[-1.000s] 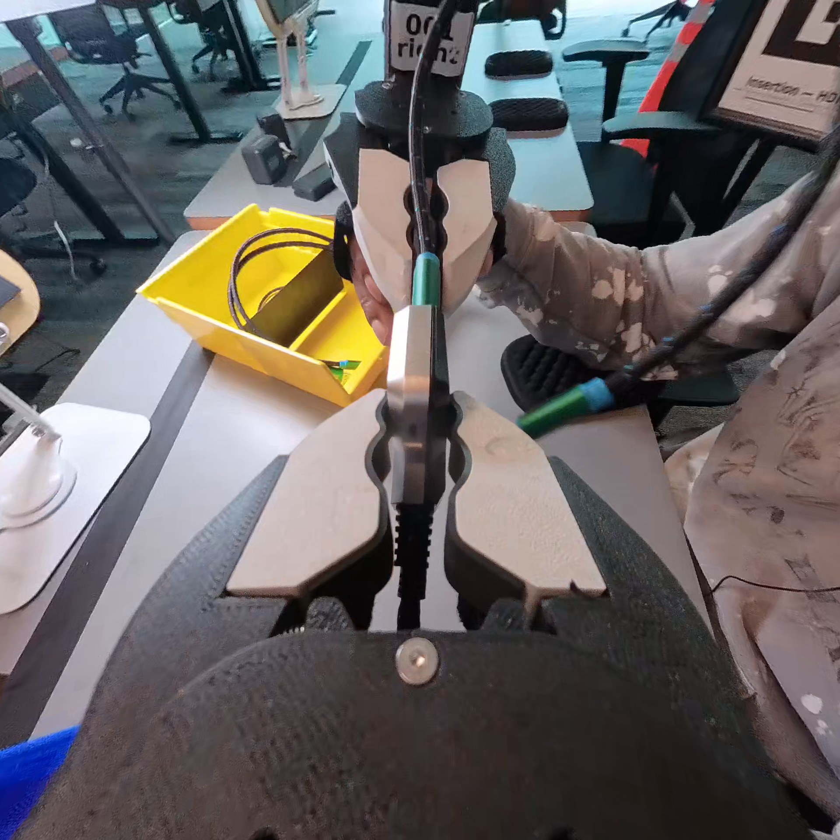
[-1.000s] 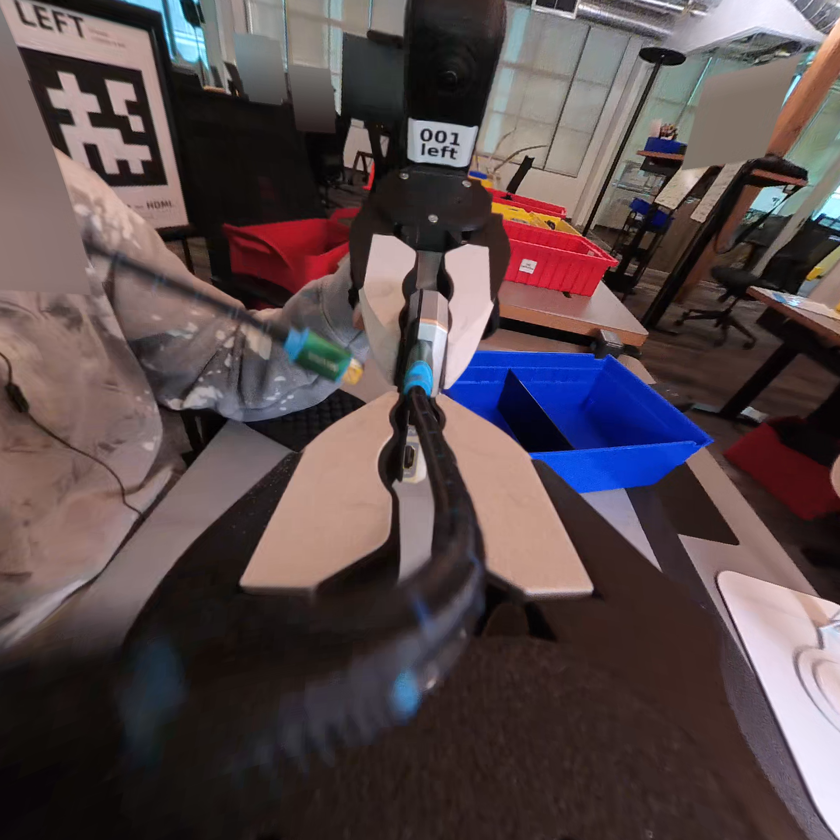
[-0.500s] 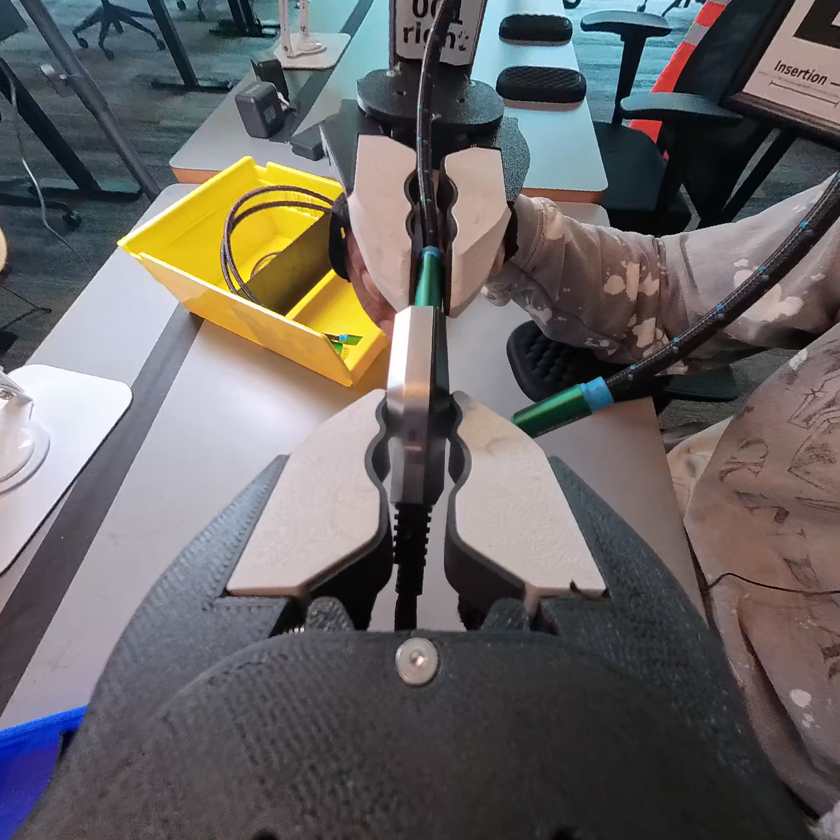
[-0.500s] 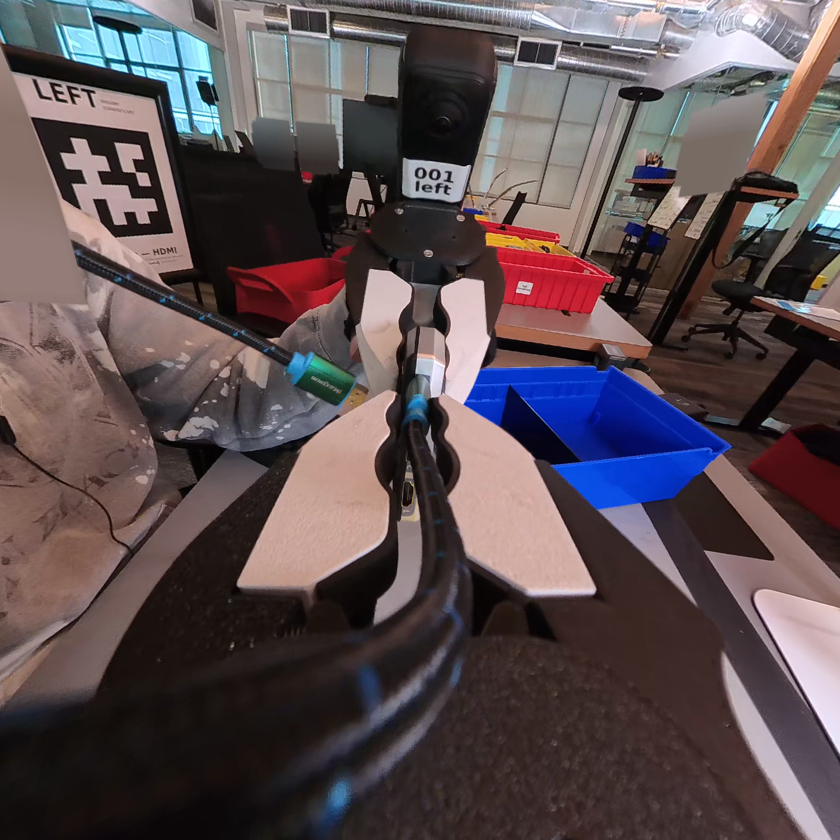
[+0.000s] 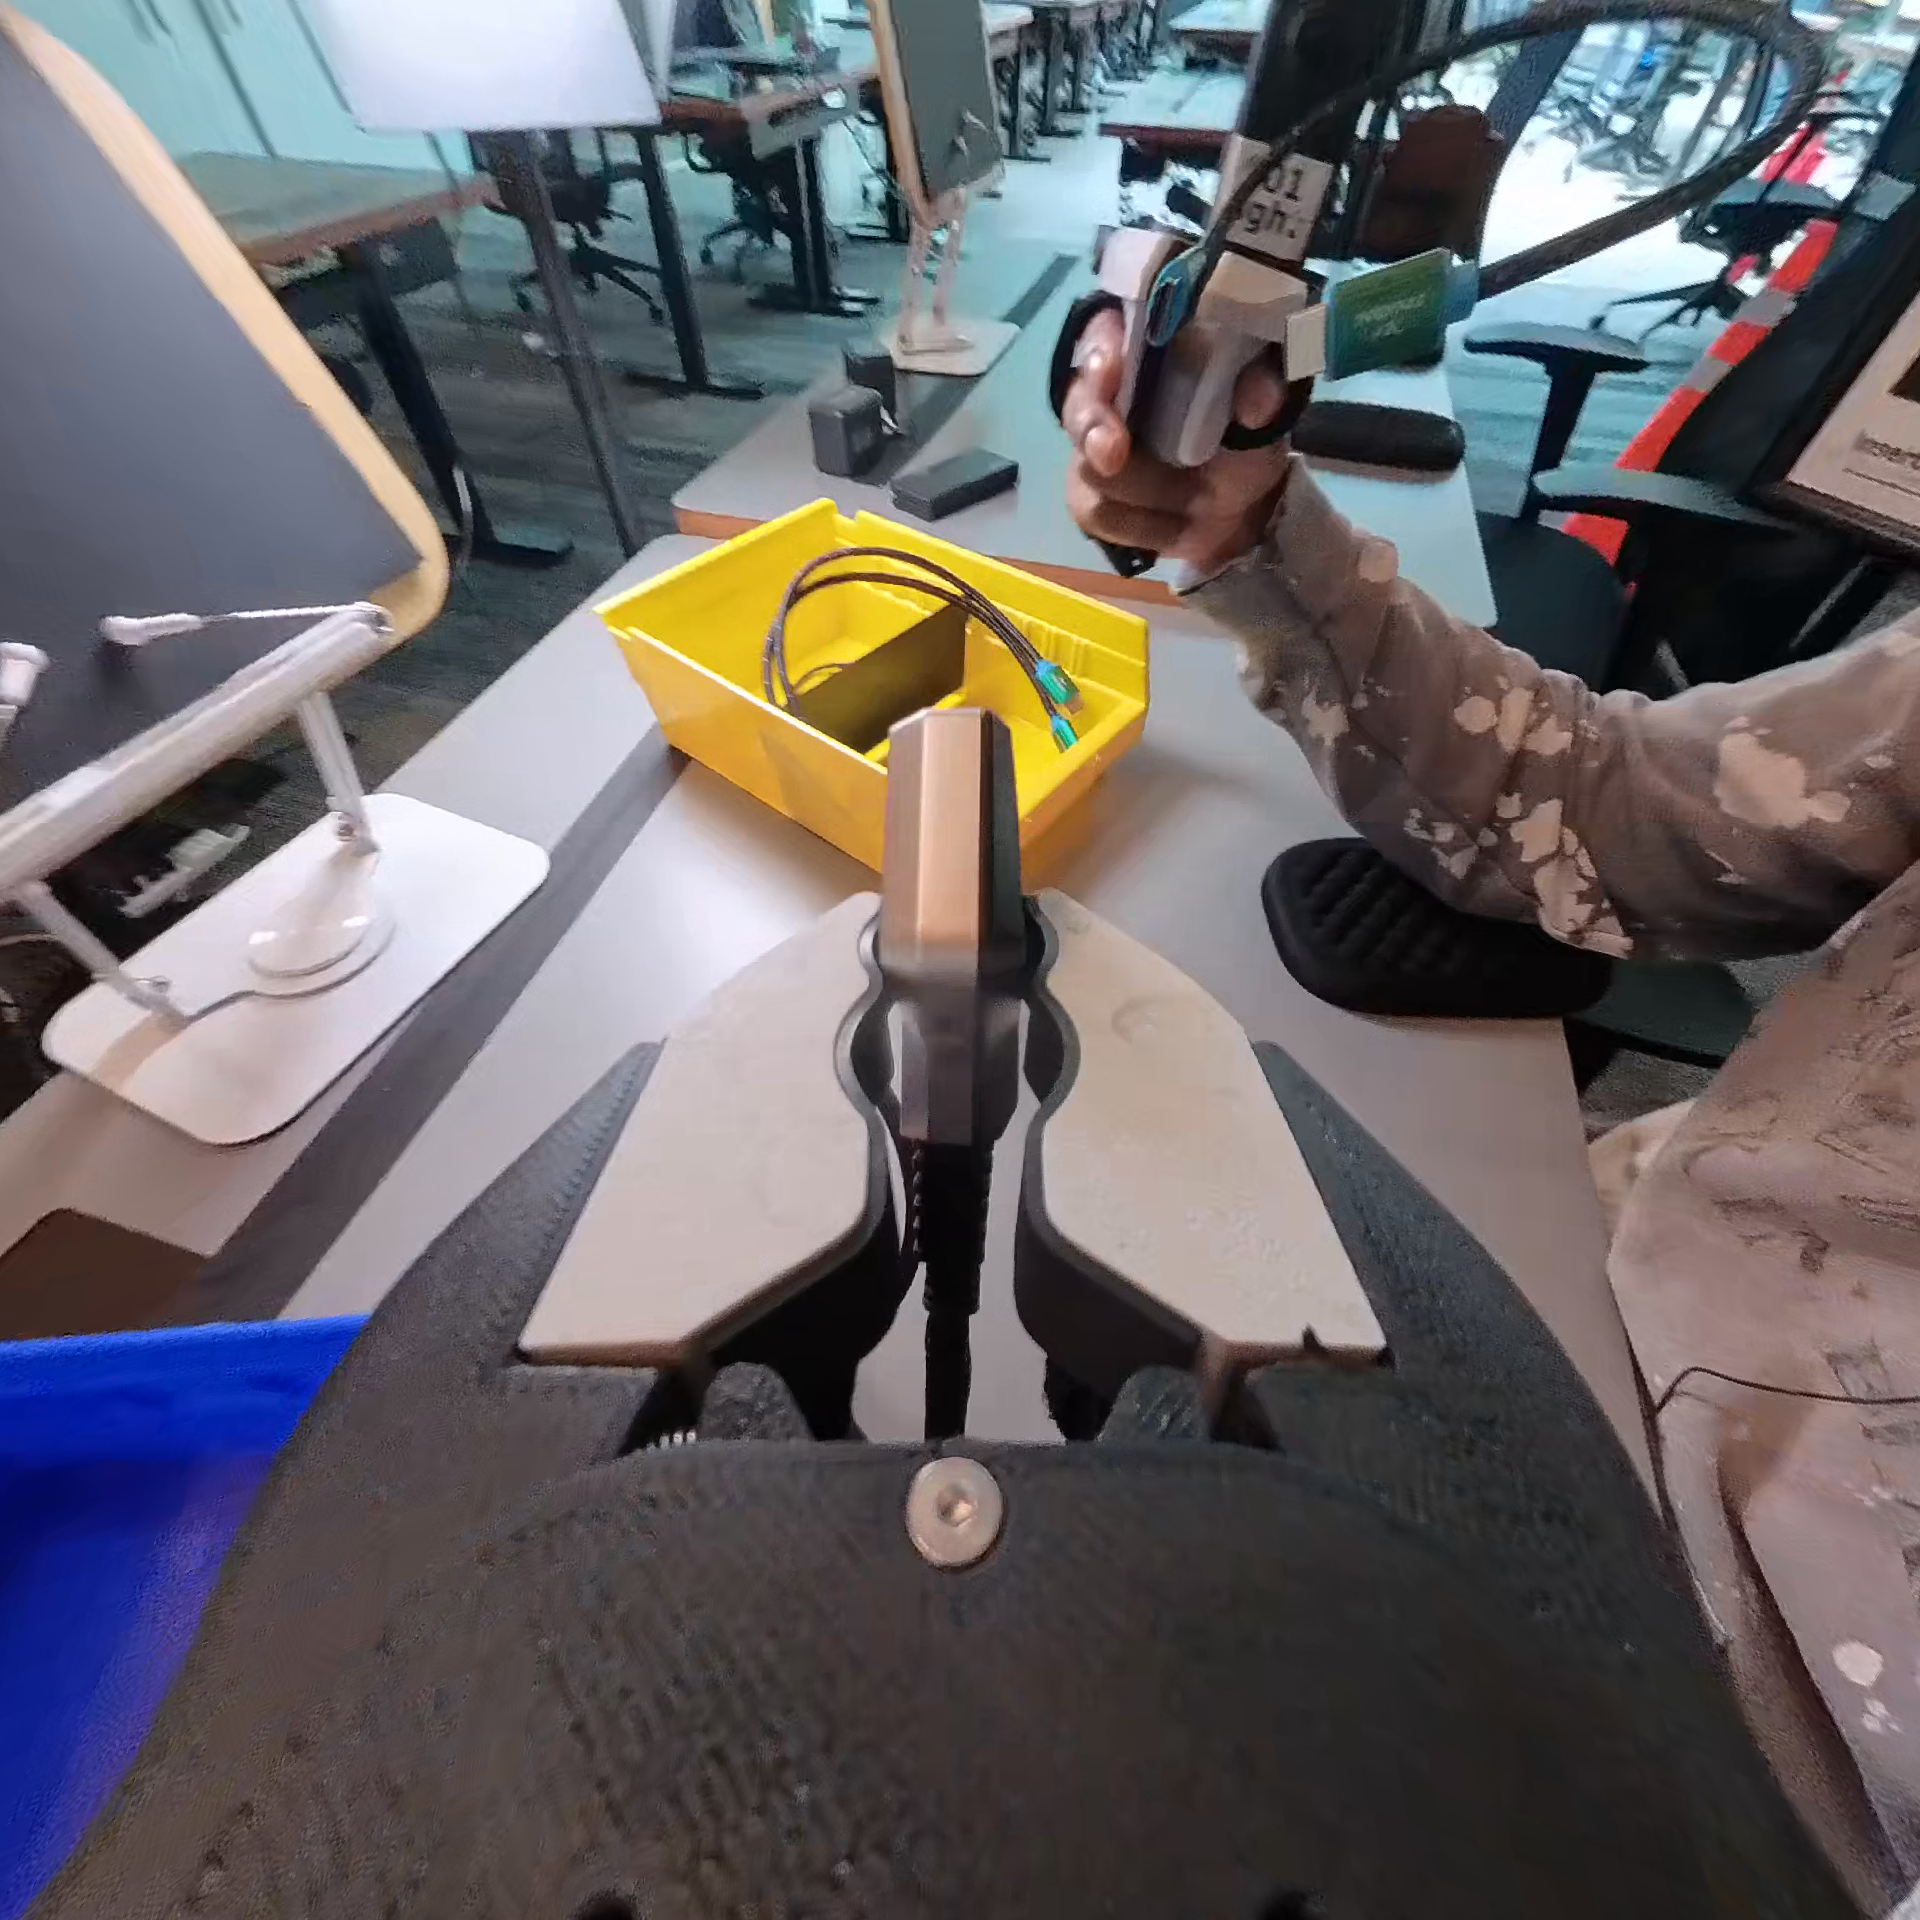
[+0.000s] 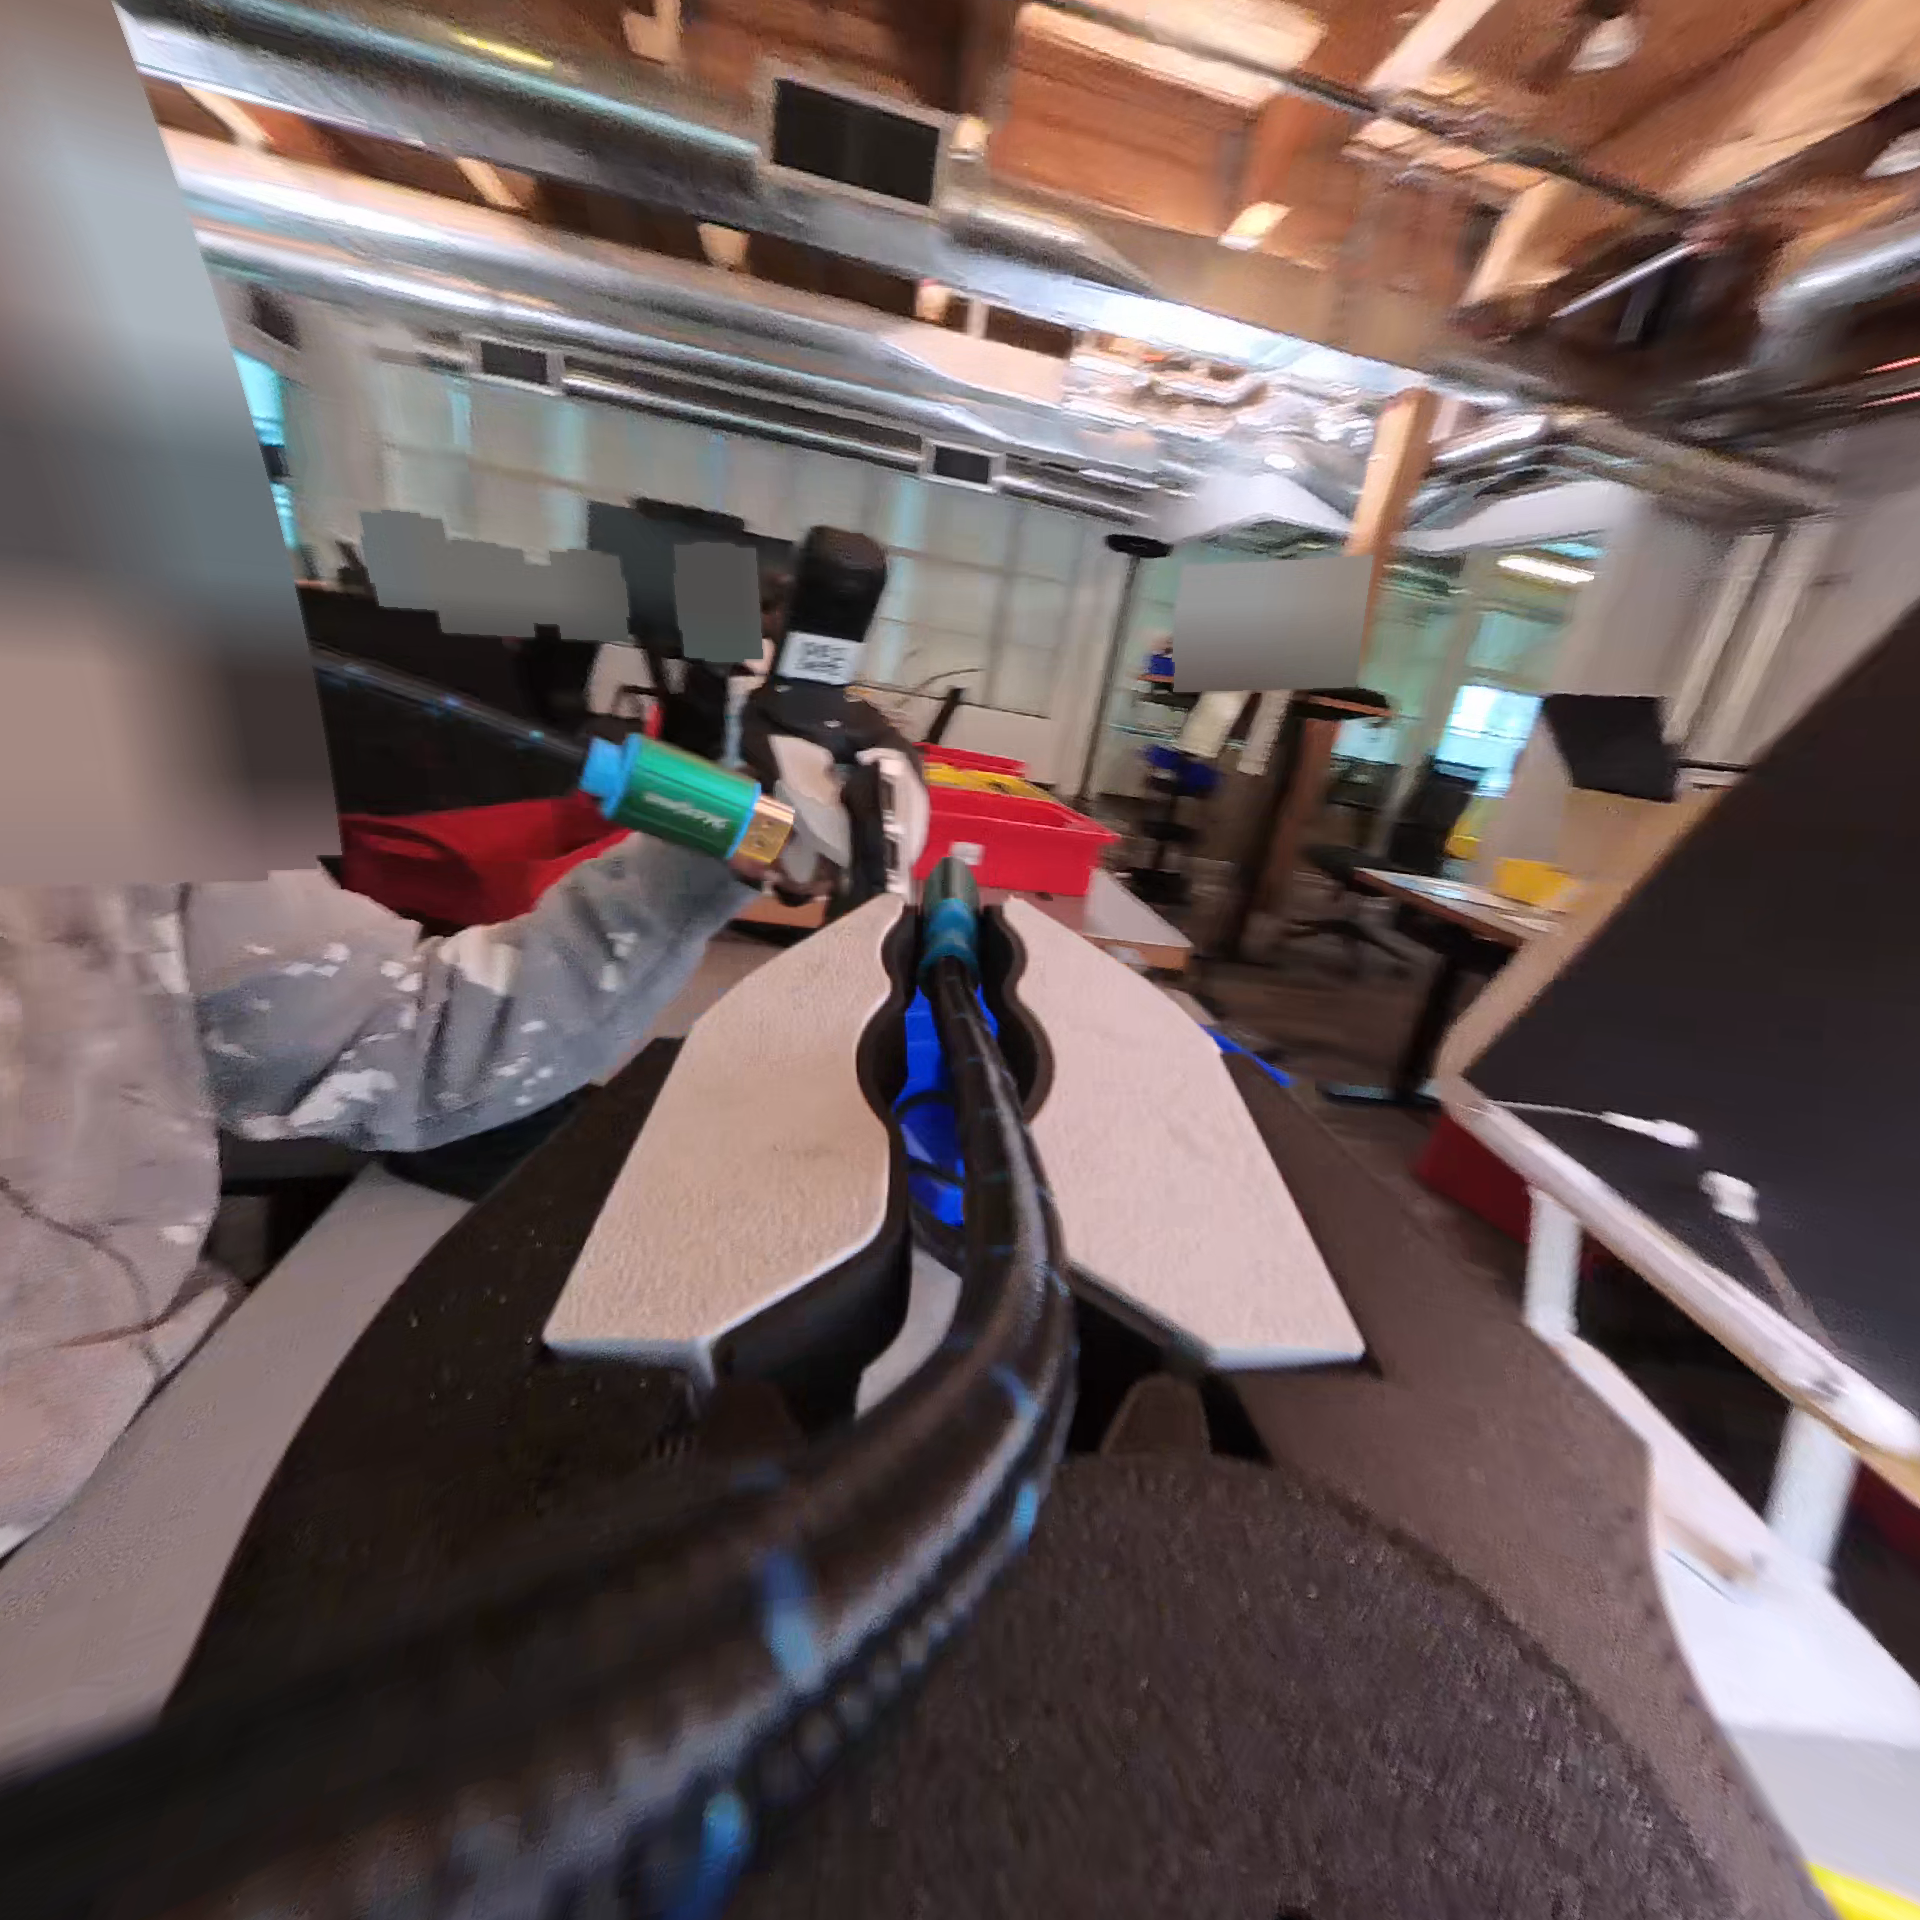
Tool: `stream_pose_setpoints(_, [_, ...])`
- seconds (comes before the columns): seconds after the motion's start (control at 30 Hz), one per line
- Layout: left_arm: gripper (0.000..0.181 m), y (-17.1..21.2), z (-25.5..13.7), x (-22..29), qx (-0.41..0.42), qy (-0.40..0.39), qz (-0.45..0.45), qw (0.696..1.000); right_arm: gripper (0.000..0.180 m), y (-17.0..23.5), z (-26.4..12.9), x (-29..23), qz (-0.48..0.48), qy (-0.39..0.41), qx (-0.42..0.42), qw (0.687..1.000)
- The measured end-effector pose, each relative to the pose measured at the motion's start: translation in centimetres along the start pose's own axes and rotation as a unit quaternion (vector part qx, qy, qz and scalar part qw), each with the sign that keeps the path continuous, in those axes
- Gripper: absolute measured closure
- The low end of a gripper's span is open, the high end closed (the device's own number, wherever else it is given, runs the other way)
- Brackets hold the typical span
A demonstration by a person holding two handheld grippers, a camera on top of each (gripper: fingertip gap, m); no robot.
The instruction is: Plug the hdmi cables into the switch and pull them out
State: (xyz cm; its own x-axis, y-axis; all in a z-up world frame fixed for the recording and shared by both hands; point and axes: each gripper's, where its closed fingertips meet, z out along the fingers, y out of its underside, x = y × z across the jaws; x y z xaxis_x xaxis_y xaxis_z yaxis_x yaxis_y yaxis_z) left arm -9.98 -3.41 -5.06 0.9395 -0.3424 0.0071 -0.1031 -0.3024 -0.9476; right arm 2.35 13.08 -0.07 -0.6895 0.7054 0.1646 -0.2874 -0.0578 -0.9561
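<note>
My left gripper (image 5: 951,914) is shut on the silver HDMI switch (image 5: 935,831), which stands upright between its fingers above the grey table (image 5: 1299,1143). No plug is in the switch's far end. My right gripper (image 6: 951,909) is shut on a black braided HDMI cable (image 6: 997,1143) just behind its green plug (image 6: 949,896). In the left wrist view the right gripper (image 5: 1184,301) is raised high at the back right, well apart from the switch. The cable's other green plug (image 5: 1387,312) hangs free beside it and also shows in the right wrist view (image 6: 681,805).
A yellow bin (image 5: 727,707) with more cables (image 5: 914,592) stands behind the switch. A white monitor stand base (image 5: 291,966) is to the left and a blue bin corner (image 5: 104,1507) at the lower left. A black armrest pad (image 5: 1423,945) and the person's sleeve (image 5: 1558,779) are on the right.
The green plug has come out of the switch. My right gripper has swung up and away with the cable, and its view now tilts toward the ceiling. The left gripper still holds the switch.
</note>
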Motion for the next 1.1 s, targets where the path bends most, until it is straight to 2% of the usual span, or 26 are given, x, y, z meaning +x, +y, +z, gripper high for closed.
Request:
stream_pose_setpoints(0.13, [0.159,-1.1,-0.1,0.7,0.032,0.017,0.005,0.999,0.168,0.3,-2.1,2.3,0.001,0.076,-0.047,0.996])
stream_pose_setpoints(0.27, [0.159,-1.1,1.1,1.2,0.027,0.016,0.016,0.999,0.168,3.3,-4.1,5.3,0.029,0.178,-0.157,0.971])
stream_pose_setpoints(0.33, [0.159,-1.3,1.3,1.6,0.031,0.025,0.018,0.999,0.168,5.7,-6.2,7.2,0.081,0.248,-0.229,0.938])
stream_pose_setpoints(0.43, [0.159,-1.6,1.4,2.0,0.039,0.031,0.023,0.999,0.168,10.0,-10.2,9.6,0.162,0.349,-0.319,0.866])
stream_pose_setpoints(0.53, [0.159,-1.8,1.6,2.3,0.042,0.035,0.026,0.998,0.168,15.3,-13.2,8.9,0.233,0.357,-0.433,0.794])
stream_pose_setpoints(0.63, [0.159,-1.9,1.7,2.3,0.046,0.034,0.031,0.998,0.168,19.6,-15.2,7.1,0.284,0.326,-0.525,0.733])
stream_pose_setpoints(0.73, [0.159,-1.9,1.7,2.3,0.047,0.033,0.032,0.998,0.165,22.0,-17.0,5.5,0.306,0.304,-0.589,0.683])
stream_pose_setpoints(0.8, [0.159,-1.9,1.6,2.2,0.048,0.032,0.031,0.998,0.157,22.2,-18.4,6.0,0.285,0.332,-0.611,0.66])
stream_pose_setpoints(0.93, [0.159,-2.0,1.6,2.1,0.051,0.034,0.027,0.998,0.141,19.1,-19.2,9.3,0.202,0.425,-0.579,0.666])
stream_pose_setpoints(1.03, [0.159,-1.9,1.8,2.0,0.049,0.033,0.027,0.998,0.132,13.3,-18.1,12.6,0.067,0.505,-0.497,0.702])
stream_pose_setpoints(1.1, [0.159,-1.9,1.9,1.9,0.05,0.03,0.029,0.998,0.134,9.6,-15.8,13.6,-0.038,0.516,-0.432,0.739])
